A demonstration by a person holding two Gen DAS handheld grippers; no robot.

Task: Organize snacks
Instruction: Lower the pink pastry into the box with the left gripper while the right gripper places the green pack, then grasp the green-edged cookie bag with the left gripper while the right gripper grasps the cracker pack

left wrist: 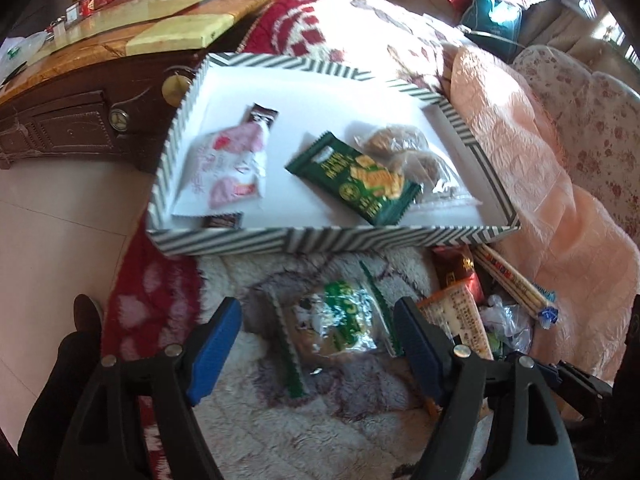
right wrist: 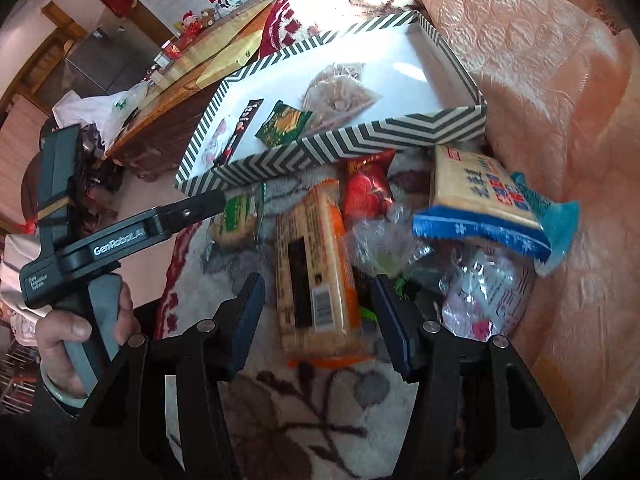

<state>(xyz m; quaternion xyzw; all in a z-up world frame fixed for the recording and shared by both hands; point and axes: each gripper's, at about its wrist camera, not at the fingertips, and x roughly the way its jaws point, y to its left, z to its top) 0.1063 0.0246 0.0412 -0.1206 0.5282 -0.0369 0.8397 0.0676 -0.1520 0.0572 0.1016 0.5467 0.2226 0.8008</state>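
Note:
A striped box (left wrist: 224, 240) with a white floor holds a pink-white packet (left wrist: 224, 172), a dark green cracker packet (left wrist: 356, 180) and a clear bag of brown cakes (left wrist: 404, 148). The box also shows in the right wrist view (right wrist: 360, 136). My left gripper (left wrist: 316, 344) is open, its jaws on either side of a green-and-silver snack packet (left wrist: 336, 320) lying on the fluffy blanket. My right gripper (right wrist: 316, 308) is open over a long orange biscuit pack (right wrist: 316, 268). The left gripper's finger (right wrist: 200, 204) shows in the right wrist view beside that green packet (right wrist: 240, 216).
A pile of loose snacks lies right of the orange pack: a red packet (right wrist: 364, 188), a blue-edged cracker pack (right wrist: 484, 208), a pink-printed bag (right wrist: 488, 300). A peach quilt (right wrist: 560, 80) rises on the right. A wooden table (left wrist: 100, 40) stands at the far left.

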